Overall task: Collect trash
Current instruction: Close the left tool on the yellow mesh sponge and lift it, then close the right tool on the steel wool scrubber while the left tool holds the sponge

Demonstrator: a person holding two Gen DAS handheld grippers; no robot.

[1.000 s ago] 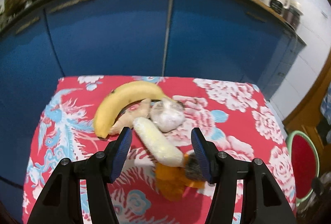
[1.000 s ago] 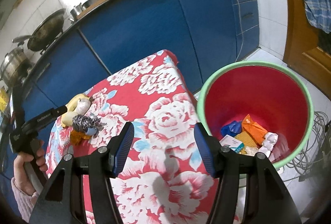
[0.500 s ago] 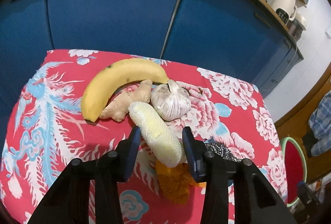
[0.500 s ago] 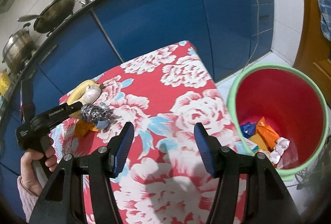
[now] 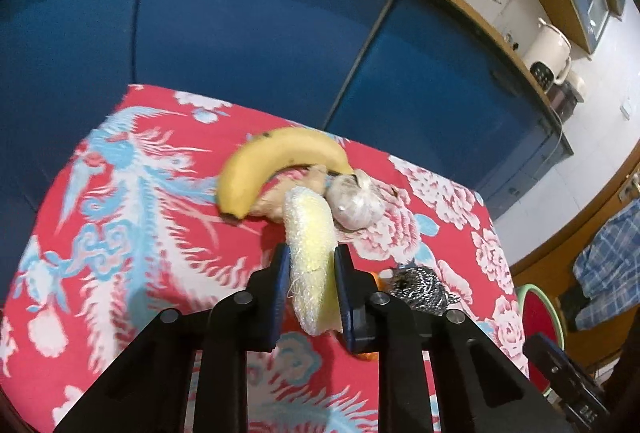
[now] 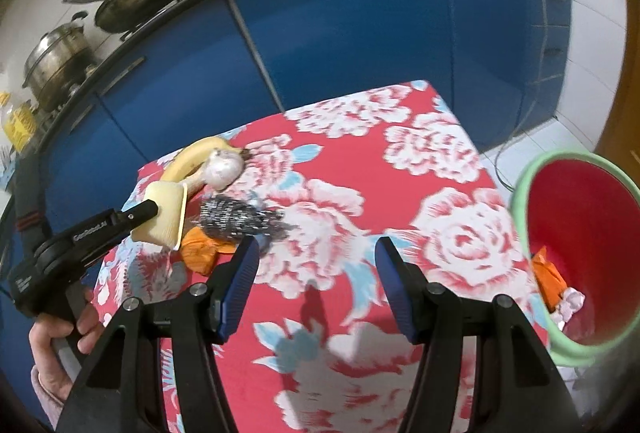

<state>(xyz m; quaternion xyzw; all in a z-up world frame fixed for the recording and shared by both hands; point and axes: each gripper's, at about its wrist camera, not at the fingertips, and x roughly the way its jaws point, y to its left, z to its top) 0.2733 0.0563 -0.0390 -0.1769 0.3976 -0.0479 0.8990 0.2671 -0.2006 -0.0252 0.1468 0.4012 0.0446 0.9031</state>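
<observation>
A pale yellow scrub sponge (image 5: pixel 308 229) stands tilted between the blue pads of my left gripper (image 5: pixel 310 257), whose jaws are closing and pressing on both its sides. The right wrist view shows the same sponge (image 6: pixel 166 211) raised off the cloth in that gripper, held by a person's hand. Just right of it lie a steel wool scourer (image 6: pixel 232 217) and an orange wrapper (image 6: pixel 200 253). My right gripper (image 6: pixel 316 249) hangs open over the floral tablecloth (image 6: pixel 360 161), holding nothing. The red bin with a green rim (image 6: pixel 532 169) stands at the table's right.
A banana (image 5: pixel 272 157), a piece of ginger (image 5: pixel 272 203) and a garlic bulb (image 5: pixel 356 203) lie together beyond the sponge. Blue cabinets (image 5: pixel 240 41) run behind the table, with pots and a wok on the counter. The bin holds several wrappers.
My left gripper's jaws have come together on the sponge, which now tilts up off the cloth. The right gripper has swung left, from over the bin to over the table.
</observation>
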